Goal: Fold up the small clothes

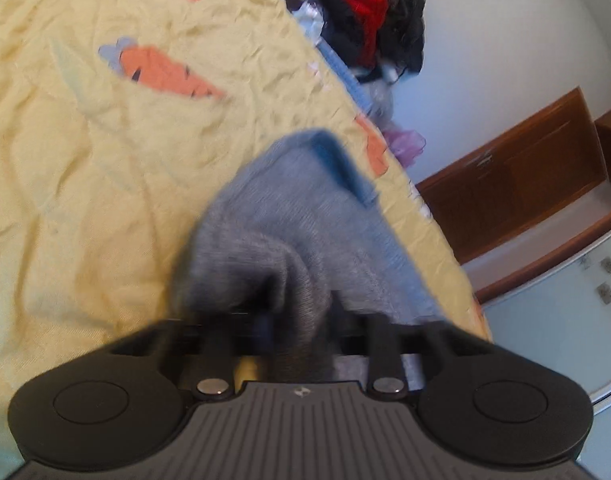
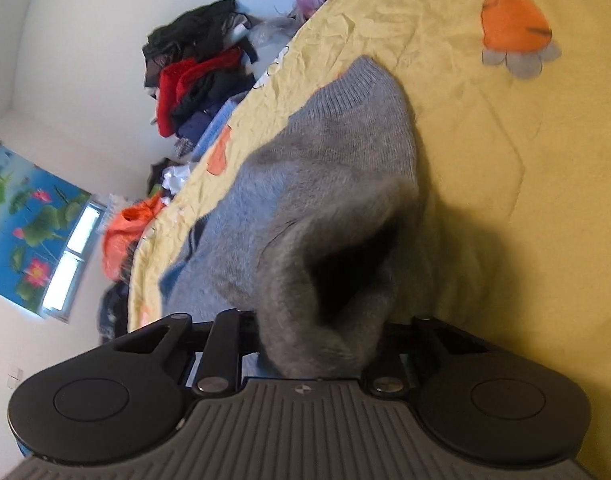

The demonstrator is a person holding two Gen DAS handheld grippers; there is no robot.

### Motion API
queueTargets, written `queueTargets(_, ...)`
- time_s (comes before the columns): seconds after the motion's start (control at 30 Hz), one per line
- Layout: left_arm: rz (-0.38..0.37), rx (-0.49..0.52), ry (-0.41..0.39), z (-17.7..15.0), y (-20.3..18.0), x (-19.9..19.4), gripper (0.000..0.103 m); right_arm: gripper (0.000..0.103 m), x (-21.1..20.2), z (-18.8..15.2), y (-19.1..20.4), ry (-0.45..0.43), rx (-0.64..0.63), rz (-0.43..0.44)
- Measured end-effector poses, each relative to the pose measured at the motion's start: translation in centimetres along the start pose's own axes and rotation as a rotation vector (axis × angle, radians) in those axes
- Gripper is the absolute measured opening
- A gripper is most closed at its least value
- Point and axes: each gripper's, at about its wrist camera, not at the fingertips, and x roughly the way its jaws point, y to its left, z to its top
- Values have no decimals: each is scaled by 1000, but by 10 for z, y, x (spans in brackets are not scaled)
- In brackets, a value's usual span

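A small grey knitted garment [image 1: 289,208] with a blue lining edge hangs bunched over the yellow bed sheet [image 1: 105,160]. My left gripper [image 1: 297,320] is shut on one gathered end, and the cloth covers its fingers. In the right wrist view the same grey garment [image 2: 337,152] stretches from its ribbed hem on the sheet [image 2: 505,200] up to my right gripper [image 2: 317,340]. That gripper is shut on a thick fold that hides its fingertips. The picture is blurred in the left view.
The sheet is creased and printed with orange carrots [image 1: 165,72]. A pile of dark and red clothes [image 1: 369,24] lies past the bed's edge, also seen as a pile [image 2: 197,76]. Wooden furniture [image 1: 517,176] stands by the wall. An orange bag [image 2: 125,236] sits beside the bed.
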Motion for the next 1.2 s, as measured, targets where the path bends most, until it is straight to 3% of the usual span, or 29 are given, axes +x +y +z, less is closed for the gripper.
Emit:
queueTargets(0.17, -9, 70, -31, -4, -7, -19, 10, 27, -15, 4, 4, 26, -54, 32)
queueTargets(0.37, -83, 176, -67, -17, -15, -86, 7, 27, -63, 12, 11, 61, -85, 126)
queueTargets(0.47, -104, 162, 14, -27, 0, -97, 8, 27, -65, 10, 2, 85, -122, 89)
queueTargets(0.57, -68, 50, 89, -32, 24, -78, 10, 36, -52, 5, -10, 118, -44, 49)
queueTargets(0.63, -72, -73, 109, -29, 37, -65, 20, 44, -49, 2, -13, 114, -12, 50)
queueTargets(0.7, -87, -125, 85, -27, 39, -59, 33, 56, -47, 0, -12, 114, 1, 65)
queueTargets(0.83, -63, -67, 33, -23, 24, -47, 40, 54, -42, 0, -9, 108, 3, 50)
queueTargets(0.97, -74, -77, 35, -24, 13, -50, 71, 56, -45, 1, -7, 130, -3, 48)
queueTargets(1.07, -128, -49, 69, -29, 15, -58, 74, 52, -47, 0, -12, 141, -12, 47)
queueTargets(1.2, -102, -21, 58, -32, 10, -56, 74, 53, -41, 3, -10, 151, -1, 48)
